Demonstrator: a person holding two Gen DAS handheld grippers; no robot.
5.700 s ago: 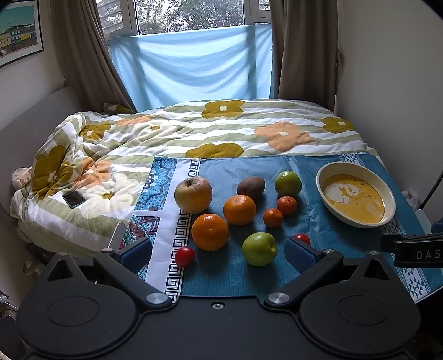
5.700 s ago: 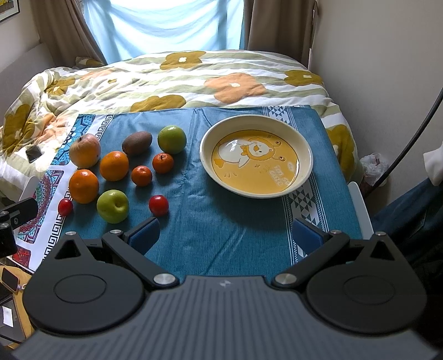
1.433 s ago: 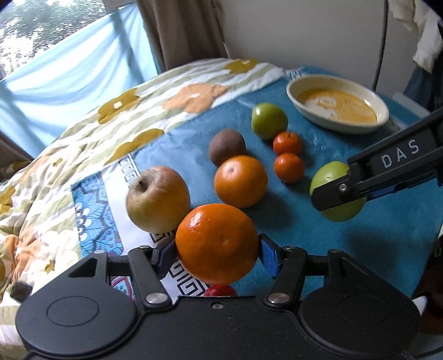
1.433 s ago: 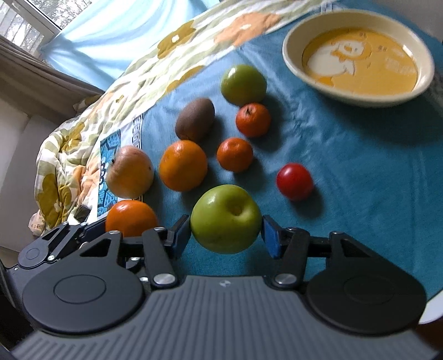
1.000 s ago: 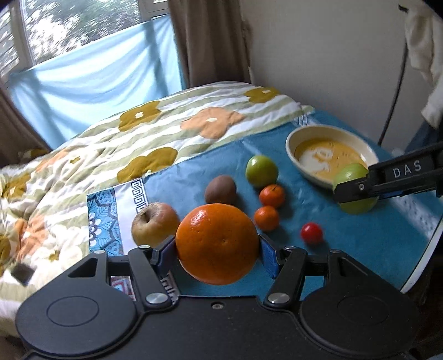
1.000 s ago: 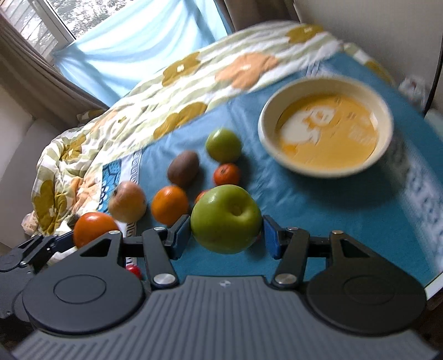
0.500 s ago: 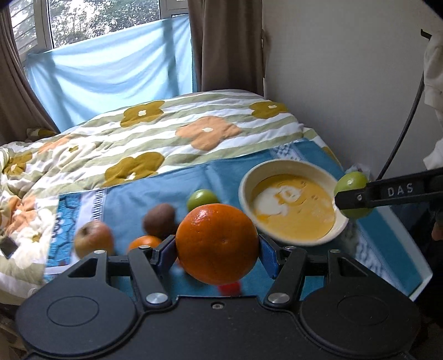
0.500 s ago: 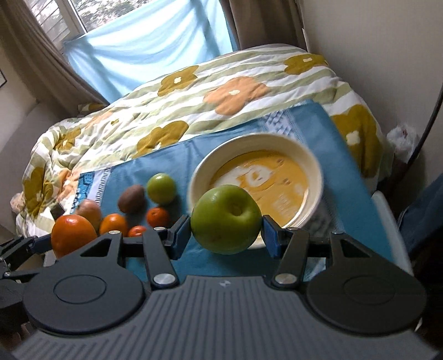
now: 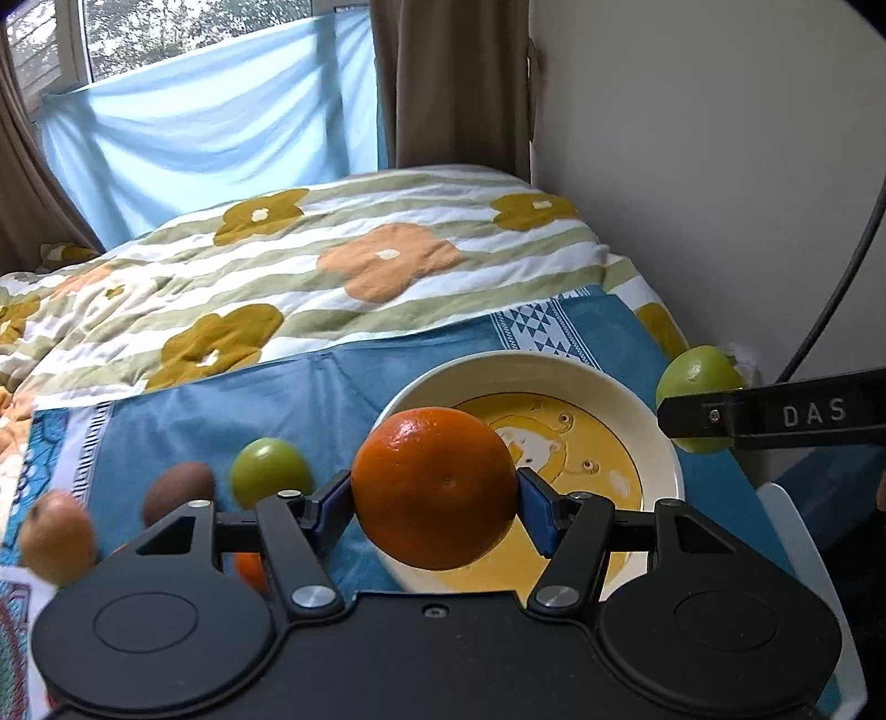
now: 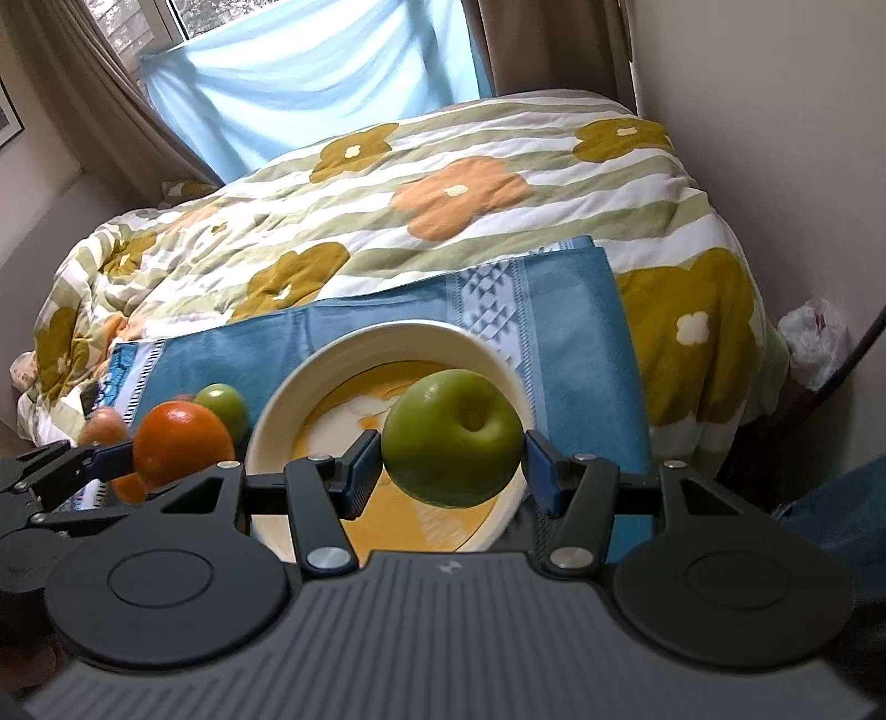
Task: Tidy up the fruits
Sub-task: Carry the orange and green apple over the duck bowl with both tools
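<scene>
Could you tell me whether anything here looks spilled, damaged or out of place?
Nothing stands out. The left gripper holds an orange and the right gripper a green apple, both above the upright, unspilled bowl. The fruits on the blue cloth look blurred.

A bed covered with a white and green striped quilt [image 9: 343, 260] printed with orange and mustard flowers fills the middle of the room. Behind it a window [image 9: 183, 27] shows trees outside, and daylight comes through a pale blue sheet [image 9: 210, 133] hung across its lower part. Brown curtains [image 9: 454, 83] hang at both sides of the window. A plain cream wall [image 9: 692, 166] runs along the right side of the bed, with a thin black cable [image 9: 847, 266] curving down in front of it. In the right wrist view, a crumpled white plastic bag [image 10: 814, 343] lies between the bed and that wall, and the corner of a framed picture [image 10: 8, 119] shows at the far left.
</scene>
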